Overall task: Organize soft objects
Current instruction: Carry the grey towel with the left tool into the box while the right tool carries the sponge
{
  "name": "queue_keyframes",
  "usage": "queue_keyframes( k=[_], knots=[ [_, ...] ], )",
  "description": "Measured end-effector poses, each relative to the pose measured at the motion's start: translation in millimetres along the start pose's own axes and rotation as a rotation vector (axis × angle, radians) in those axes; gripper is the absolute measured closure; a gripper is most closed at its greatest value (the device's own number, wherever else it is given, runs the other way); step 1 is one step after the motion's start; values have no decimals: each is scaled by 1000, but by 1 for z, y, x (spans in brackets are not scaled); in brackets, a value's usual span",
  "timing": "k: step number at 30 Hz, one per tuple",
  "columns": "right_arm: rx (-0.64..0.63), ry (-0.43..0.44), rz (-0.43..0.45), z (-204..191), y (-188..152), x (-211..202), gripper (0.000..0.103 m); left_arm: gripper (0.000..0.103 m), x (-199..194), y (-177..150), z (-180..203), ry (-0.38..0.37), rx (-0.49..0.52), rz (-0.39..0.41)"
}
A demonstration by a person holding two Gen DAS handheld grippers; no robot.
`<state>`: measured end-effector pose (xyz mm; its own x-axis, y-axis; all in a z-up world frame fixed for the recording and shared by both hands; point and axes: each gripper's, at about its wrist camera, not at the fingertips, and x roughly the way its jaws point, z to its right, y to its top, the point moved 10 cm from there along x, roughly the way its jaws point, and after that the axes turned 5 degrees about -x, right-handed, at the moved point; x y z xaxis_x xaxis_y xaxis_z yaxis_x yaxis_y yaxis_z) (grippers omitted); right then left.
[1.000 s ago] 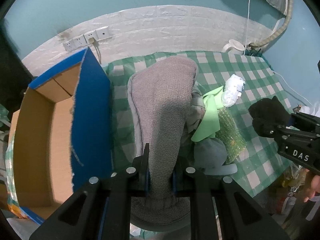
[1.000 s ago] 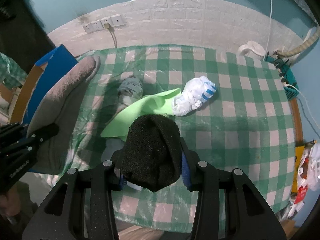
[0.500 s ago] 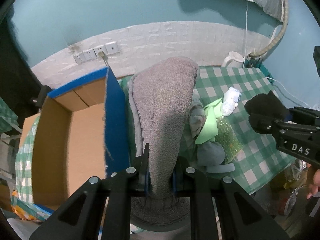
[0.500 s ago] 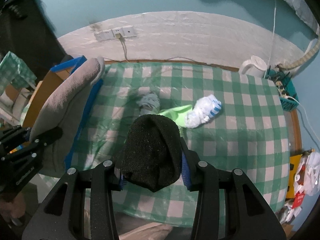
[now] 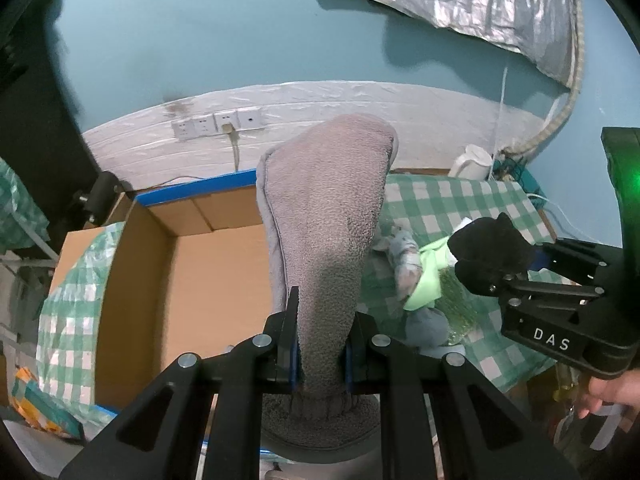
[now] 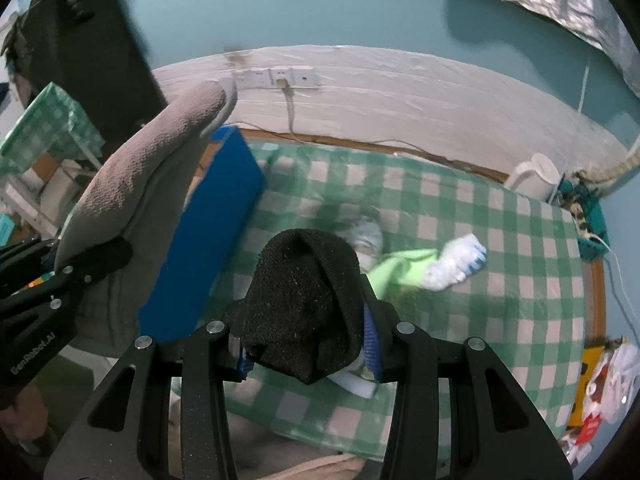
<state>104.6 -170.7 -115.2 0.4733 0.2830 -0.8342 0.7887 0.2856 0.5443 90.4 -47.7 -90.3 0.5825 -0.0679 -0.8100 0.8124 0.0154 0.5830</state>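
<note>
Grey fleece slipper (image 5: 324,240) stands clamped between the narrowed jaws of the left gripper (image 5: 319,344), its toe rising ahead of them, with the open cardboard box (image 5: 188,280) now ahead and to their left; judging by this, the carry to the box is under way, and the next move calls for swinging the jaws left over the opening before letting go. A second earlier the same view looked down on the checked tablecloth (image 5: 452,208) with the box at the far left edge. From the right wrist, the right gripper (image 6: 306,350) pinches a black sock (image 6: 304,308), the box's blue flap (image 6: 208,252) to the left of its jaws; green cloth (image 6: 400,272) and a white bundle (image 6: 456,264) lie ahead, farther off than before.
</note>
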Motion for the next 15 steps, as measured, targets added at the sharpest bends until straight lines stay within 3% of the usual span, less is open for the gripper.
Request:
queue_keyframes(
  k=[15],
  knots=[
    [-103,67,-25,-86,30,23,61,87,7,-16,-78,53,-106,-21]
  ],
)
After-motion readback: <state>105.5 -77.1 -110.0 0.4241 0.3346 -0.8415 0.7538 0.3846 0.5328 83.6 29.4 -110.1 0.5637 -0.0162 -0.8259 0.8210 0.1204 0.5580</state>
